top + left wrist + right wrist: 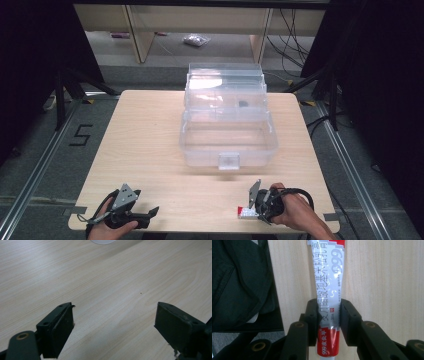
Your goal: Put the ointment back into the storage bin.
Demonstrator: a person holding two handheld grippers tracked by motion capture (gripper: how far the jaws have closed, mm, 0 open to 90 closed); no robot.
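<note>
Red-white ointment tube (329, 302) pinched betw right claw (328, 322) jaws, near table (150, 130) edge, left claw (115, 327) wide, empty

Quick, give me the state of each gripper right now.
Left gripper: open, nothing between its jaws, bare table below.
Right gripper: shut on the red and white ointment tube.

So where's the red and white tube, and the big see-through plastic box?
Red and white ointment tube (329, 287), right gripper view, on its printed white middle.
Clear plastic storage box (229, 161), high view, on its front latch.
</note>
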